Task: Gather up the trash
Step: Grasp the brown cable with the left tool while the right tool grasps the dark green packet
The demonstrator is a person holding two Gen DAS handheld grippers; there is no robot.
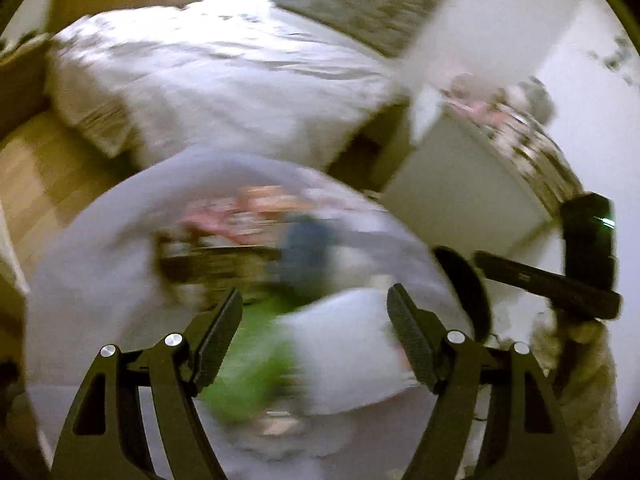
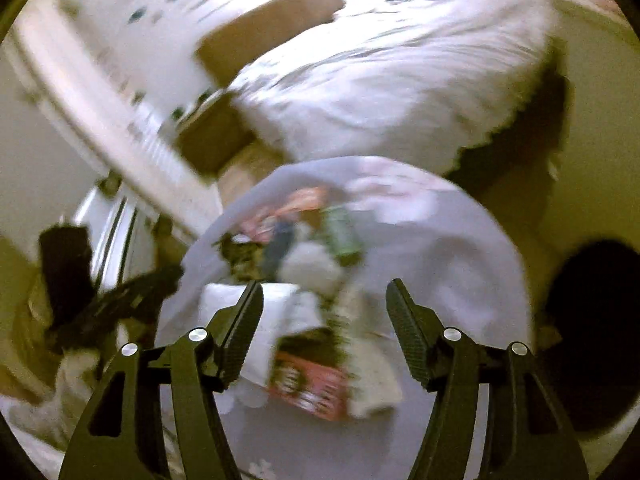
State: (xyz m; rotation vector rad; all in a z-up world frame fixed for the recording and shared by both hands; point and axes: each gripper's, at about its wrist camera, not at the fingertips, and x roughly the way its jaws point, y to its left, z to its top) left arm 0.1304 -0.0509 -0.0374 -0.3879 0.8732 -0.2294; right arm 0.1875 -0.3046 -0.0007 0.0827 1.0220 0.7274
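While both views are blurred, a pale trash bag filled with wrappers is seen beneath the left gripper and right gripper; both jaws are spread wide, nothing held. A bed is noted behind.

The trash bag sits on the floor, its mouth facing up, directly ahead of both grippers. Inside the bag lie several blurred items: a can toward the far side, a printed carton on the near side, and a flat sheet beside the near rim. The left gripper and the right gripper are both positioned above the bag opening, jaws spread apart with nothing between them. The bed stands behind the bag. A cabinet stands to the right of the bed, with clutter on top.
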